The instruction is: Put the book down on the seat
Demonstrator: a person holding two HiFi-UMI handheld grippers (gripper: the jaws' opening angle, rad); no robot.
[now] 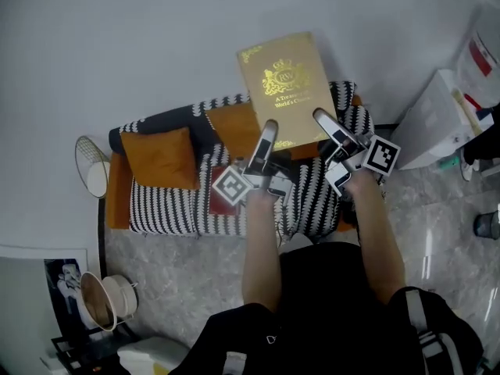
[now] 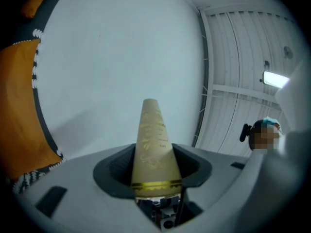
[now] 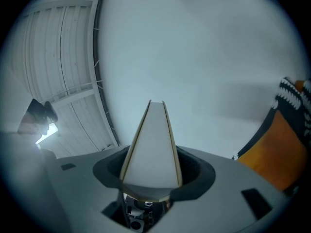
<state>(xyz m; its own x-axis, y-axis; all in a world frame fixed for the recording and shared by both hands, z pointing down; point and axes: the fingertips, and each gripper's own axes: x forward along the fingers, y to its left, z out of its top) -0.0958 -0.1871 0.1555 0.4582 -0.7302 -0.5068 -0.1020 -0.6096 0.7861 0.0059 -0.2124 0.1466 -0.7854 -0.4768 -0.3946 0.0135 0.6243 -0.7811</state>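
Below my hands sits the striped sofa, an orange cushion at its left end. I hold the gold book in the air over the backrest. The left gripper and right gripper each have fingers clenched on its near edge. I should lower it level, both sides together, releasing only once it lies flat on the seat.
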